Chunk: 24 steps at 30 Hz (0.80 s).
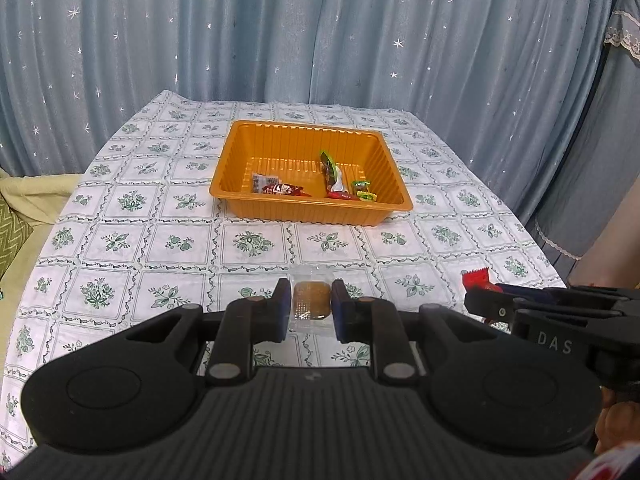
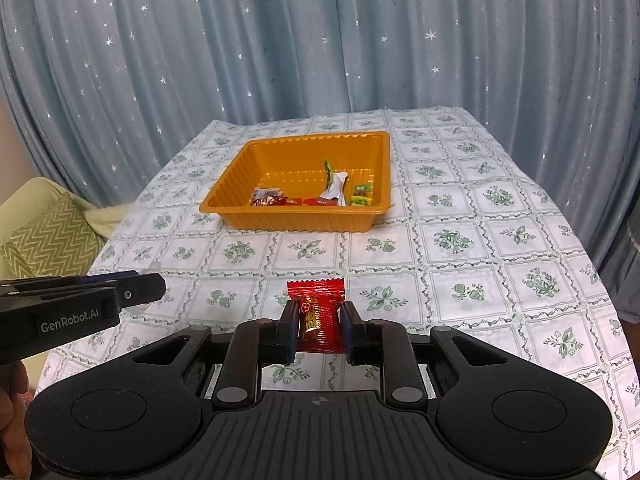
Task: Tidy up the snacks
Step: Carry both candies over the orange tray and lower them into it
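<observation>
My left gripper is closed on a brown snack in clear wrap; my right gripper clamps a red candy packet. Both hang before the orange tray. They look light, crinkly and slippery, so I grip mid-body.

Red candy (wrapped) in right claw

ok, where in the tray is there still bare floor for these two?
Orange tray: bare floor along the far wall and in the left corner. Crowded along the near wall: red packet, green-and-white wrappers, green candies. Bare cloth lies before the tray.
</observation>
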Tool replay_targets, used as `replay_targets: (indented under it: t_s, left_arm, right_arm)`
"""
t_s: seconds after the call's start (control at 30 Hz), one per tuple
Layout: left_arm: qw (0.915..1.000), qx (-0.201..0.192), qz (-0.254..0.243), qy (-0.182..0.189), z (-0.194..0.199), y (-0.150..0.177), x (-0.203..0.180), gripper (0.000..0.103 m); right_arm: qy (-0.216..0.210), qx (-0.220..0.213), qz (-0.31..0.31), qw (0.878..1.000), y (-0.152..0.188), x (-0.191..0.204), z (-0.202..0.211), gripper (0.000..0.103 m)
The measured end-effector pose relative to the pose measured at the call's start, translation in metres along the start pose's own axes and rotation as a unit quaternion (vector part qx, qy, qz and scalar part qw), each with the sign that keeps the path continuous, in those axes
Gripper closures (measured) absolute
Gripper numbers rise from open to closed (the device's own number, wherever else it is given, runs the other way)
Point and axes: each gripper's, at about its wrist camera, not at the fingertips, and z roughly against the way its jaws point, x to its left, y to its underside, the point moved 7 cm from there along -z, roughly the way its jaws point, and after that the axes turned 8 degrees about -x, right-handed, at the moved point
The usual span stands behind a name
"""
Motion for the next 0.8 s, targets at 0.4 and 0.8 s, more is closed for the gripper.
replay_targets:
  t_s: [0.4, 0.8]
  left_arm:
    - [1.0000, 0.001, -0.004, 0.002, -0.008, -0.008, 0.000, 0.084]
    - [0.9999, 0.002, -0.011, 0.006, -0.046, -0.032, 0.003, 0.084]
  right_arm:
    - [0.003, 0.005, -0.002, 1.000, -0.002, -0.004, -0.009, 0.081]
    - [0.004, 0.009, 0.002, 1.000, -0.022, -0.018, -0.041, 0.081]
